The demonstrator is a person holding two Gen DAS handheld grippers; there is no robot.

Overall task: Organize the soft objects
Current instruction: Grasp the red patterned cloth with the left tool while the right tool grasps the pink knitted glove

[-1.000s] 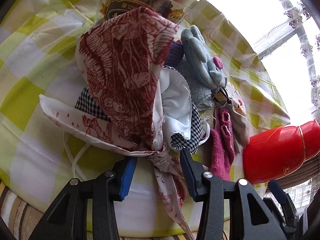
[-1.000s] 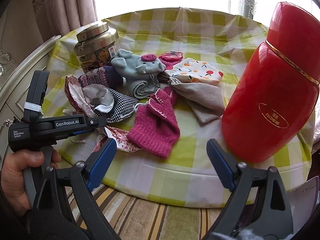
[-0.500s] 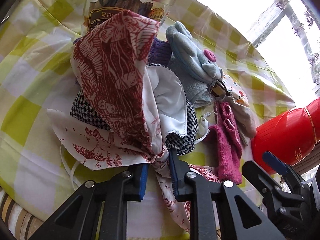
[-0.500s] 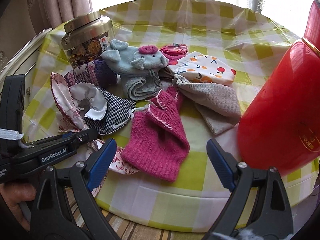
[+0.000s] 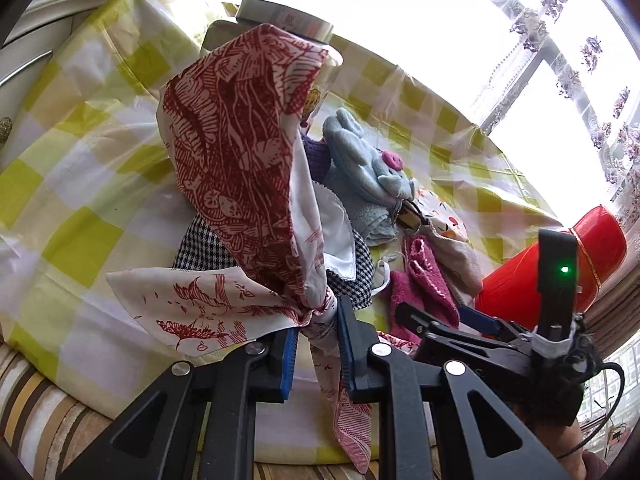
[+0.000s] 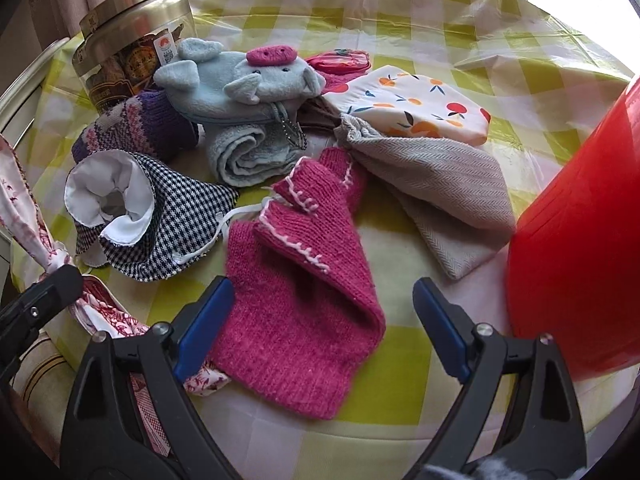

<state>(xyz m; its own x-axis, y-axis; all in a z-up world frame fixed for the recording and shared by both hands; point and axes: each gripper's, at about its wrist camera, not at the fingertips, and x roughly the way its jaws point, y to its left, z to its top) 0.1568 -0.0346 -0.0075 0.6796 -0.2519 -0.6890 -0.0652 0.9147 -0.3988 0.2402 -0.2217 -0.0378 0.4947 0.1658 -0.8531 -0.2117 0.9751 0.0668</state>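
A round desk (image 6: 400,20) under a yellow-and-white checked cover stands before a bright window with patterned net curtains; a striped rug lies below its edge.

Writing: the glass jar (image 6: 132,56) with a gold lid carries printed labels, but the characters are too small to read. No legible text appears on the red flask (image 6: 580,240).

Left wrist view only: the window, and the red-printed white cloth (image 5: 248,168) standing up tall in front of the jar. It also shows the right claw (image 5: 476,320) from the side with a green light lit on its body. Right wrist view only: the fruit-print pouch (image 6: 420,104), the grey herringbone bag (image 6: 432,172) and the purple knitted sock (image 6: 136,128) in full.

The left claw (image 5: 316,344) is closed on a bunched part of the red-printed cloth, whose tail hangs below the fingers over the desk edge. The right claw (image 6: 320,328) stands wide apart, holding nothing; the pink knitted mitten (image 6: 296,300) lies flat on the desk between and just ahead of its fingers. Beyond lie the houndstooth hat (image 6: 160,216), a rolled blue towel (image 6: 244,156) and the blue plush elephant (image 6: 248,80).
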